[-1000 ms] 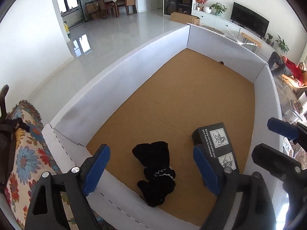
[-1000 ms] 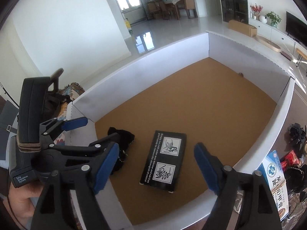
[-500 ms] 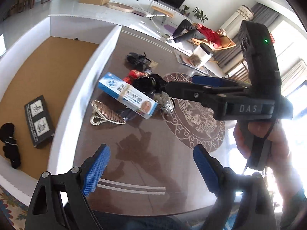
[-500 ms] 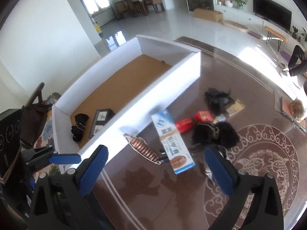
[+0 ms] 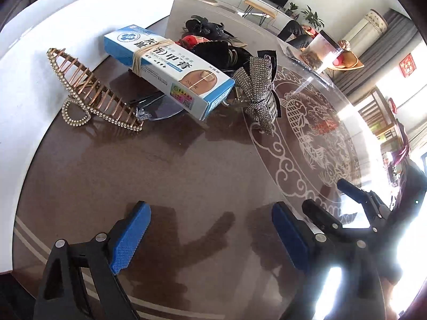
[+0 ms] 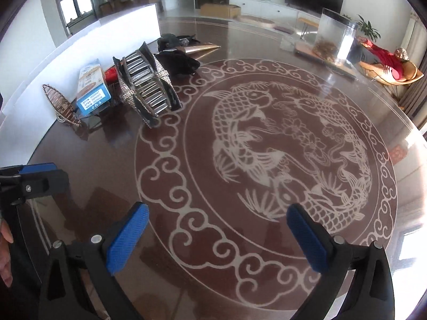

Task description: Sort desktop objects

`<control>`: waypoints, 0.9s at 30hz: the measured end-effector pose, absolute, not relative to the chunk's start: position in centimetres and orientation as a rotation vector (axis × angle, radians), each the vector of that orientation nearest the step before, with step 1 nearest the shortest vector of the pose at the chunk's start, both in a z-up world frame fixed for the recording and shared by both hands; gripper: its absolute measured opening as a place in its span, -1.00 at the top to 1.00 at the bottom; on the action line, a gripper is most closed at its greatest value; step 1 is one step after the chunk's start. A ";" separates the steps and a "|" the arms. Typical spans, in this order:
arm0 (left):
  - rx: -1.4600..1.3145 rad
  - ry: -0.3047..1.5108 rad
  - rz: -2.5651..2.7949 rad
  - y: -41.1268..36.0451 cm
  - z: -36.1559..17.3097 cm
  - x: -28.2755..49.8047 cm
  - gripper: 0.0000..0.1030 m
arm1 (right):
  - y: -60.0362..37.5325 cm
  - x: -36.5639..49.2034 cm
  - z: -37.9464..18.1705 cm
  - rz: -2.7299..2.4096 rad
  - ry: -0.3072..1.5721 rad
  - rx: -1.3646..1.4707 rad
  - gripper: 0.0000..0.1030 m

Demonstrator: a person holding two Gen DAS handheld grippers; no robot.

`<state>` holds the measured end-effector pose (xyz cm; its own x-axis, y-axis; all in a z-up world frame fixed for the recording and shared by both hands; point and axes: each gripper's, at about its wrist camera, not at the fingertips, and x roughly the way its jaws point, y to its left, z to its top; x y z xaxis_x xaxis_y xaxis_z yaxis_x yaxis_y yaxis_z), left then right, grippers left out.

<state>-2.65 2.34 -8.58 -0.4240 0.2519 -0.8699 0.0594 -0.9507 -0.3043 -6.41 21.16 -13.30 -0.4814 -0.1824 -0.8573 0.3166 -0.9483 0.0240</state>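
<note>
**A:** What are the fingers doing?

**B:** The left gripper [image 5: 210, 232] has its blue fingers [image 5: 129, 236] spread wide and widening further, with only bare tabletop [image 5: 186, 176] between them. The right gripper [image 6: 213, 237] is spread as wide as it goes, and it too carries nothing.

**A:** What changed just now?

**B:** A second ago both cameras looked down into the white-walled cardboard box, where a black carton and a dark cloth item lay on the brown floor. Now both have swung away and lowered over the dark tabletop with its pale fish design [image 6: 291, 144]. Only the outer wall of the box [image 5: 80, 8] shows, at the left edge.

**A:** Where are the things left to sort?

**B:** In a loose pile just beside that wall. Nearest the left gripper lies a gold pearl-edged hair comb [image 5: 90, 90]. Behind it a blue and white ointment carton [image 5: 168, 72], bound with a rubber band, rests tilted across a clear-lensed item and dark hair accessories [image 5: 221, 50]. A rhinestone bow clip [image 5: 260, 90] sits at the pile's right end, touching the carton's corner. Both grippers are well apart from all of these.

**A:** What does that mean for the task?

**B:** I judge that one drop-off is done and the next pick-up is starting. Nothing is chosen yet; the comb or the bow clip look easiest to reach.
</note>
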 end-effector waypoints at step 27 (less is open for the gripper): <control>-1.461 0.005 2.772 5.2 -10.4 -3.6 -1.00 | 21.2 -6.5 -14.3 -2.548 0.211 1.312 -1.00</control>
<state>-3.56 5.17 -10.44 -0.5653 0.0056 -0.8249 -0.0086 -1.0000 -0.0009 -6.52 21.21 -14.34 -0.5549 -0.1690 -0.8146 0.3009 -0.9536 -0.0072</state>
